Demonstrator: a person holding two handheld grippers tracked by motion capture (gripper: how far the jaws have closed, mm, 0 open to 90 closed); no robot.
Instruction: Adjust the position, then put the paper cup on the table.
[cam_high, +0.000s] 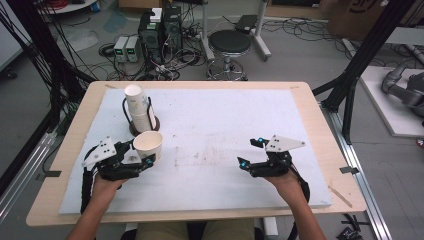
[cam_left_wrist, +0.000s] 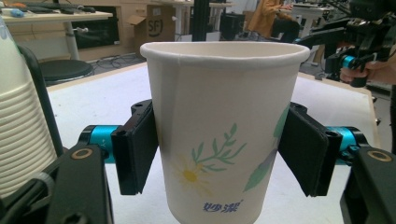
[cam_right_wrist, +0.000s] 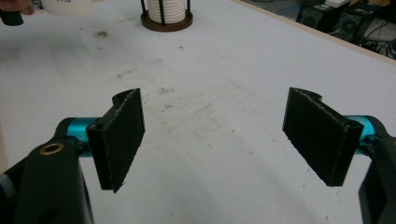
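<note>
A white paper cup with a daisy print stands upright between the jaws of my left gripper at the table's left front. Both black pads lie against its sides, so the gripper is shut on it. I cannot see whether the cup's base rests on the mat. Just behind it, a stack of like cups sits in a black wire holder on a round brown base. My right gripper is at the right front, low over the mat, open with nothing between its pads.
A white mat covers most of the wooden table. Faint stains mark the mat's middle. Beyond the far edge stand a black stool and computer cases with cables on the floor. Black frame posts flank both sides.
</note>
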